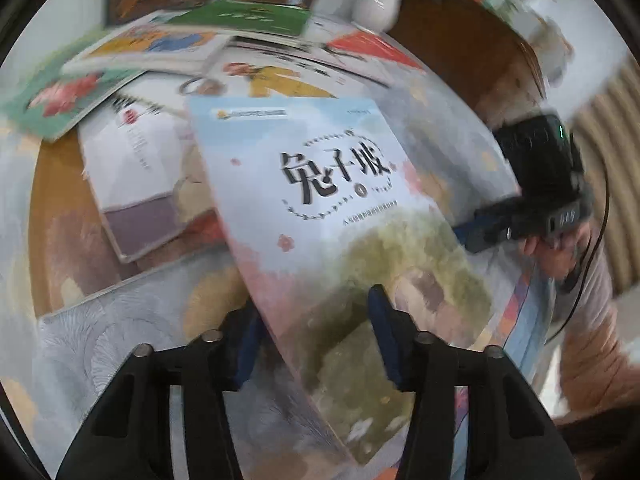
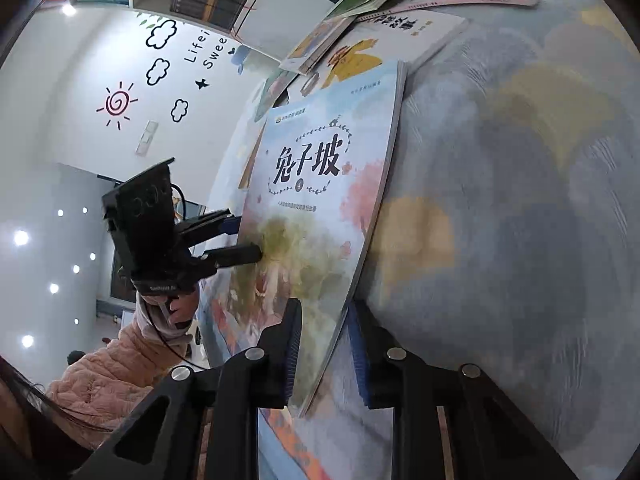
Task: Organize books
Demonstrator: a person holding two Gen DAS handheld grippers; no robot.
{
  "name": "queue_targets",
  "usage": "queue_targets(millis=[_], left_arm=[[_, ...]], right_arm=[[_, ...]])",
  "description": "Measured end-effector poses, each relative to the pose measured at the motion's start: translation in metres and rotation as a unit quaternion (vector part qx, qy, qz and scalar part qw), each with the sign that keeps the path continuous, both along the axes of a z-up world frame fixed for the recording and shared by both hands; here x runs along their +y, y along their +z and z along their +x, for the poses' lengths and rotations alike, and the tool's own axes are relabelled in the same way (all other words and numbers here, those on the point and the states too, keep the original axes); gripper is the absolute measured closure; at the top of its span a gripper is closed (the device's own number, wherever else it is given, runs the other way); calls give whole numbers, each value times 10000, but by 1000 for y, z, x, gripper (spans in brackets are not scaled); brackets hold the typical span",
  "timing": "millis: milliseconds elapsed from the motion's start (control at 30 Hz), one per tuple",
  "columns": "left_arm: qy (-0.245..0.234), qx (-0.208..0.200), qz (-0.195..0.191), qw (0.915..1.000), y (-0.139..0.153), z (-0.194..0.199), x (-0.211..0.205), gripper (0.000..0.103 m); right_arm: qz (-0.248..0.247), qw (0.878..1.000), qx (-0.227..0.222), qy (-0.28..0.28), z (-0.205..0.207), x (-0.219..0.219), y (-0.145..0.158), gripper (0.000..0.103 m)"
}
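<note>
A thin pastel paperback [image 2: 320, 208] (black Chinese title) is lifted, tilted above scattered books [image 1: 152, 46].

"兔子坡" on pastel book [image 2: 320, 208] cover

A white ceramic vase [image 1: 376, 4] is standing near a patterned grey-blue tablecloth [image 2: 520, 200]; a red sun-shaped wall sticker [image 2: 117, 103] is showing on the white wall.

Behind you stands a white wall [image 2: 80, 80] with stickers: a red spiral sun [image 2: 117, 103], black-outlined clouds [image 2: 160, 34], some lettering. Small round ceiling lights [image 2: 21, 237] glow at the left. A white shelf unit [image 2: 256, 20] hangs above, and a painted cloth covers your table [image 2: 520, 200].
</note>
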State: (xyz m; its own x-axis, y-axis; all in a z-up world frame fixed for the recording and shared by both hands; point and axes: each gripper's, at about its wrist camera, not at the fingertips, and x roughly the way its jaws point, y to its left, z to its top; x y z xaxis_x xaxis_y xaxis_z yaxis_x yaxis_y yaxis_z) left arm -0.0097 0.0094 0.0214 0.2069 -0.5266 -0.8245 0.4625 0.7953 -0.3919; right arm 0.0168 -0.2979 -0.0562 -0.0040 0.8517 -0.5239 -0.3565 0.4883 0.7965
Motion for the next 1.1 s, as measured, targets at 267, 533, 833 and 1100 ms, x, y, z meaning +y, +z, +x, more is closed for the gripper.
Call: queue_targets(millis=[267,533,833,1100], left_arm=[[343,511,-589,9964,-8,9,32,77],[291,588,-485,9967,-3,6,33,77],[407,902,-232,9948,-2,3,50,75],[456,647,-266,9965,-3,-1,47,75]], right_arm=[[50,9999,6,-125,6,-12,1,85],[152,9996,3,-240,29,-1,4,85],[-124,9995,-295,-24,53,22,16,82],[-147,9985,-530,48,10,24,19,81]])
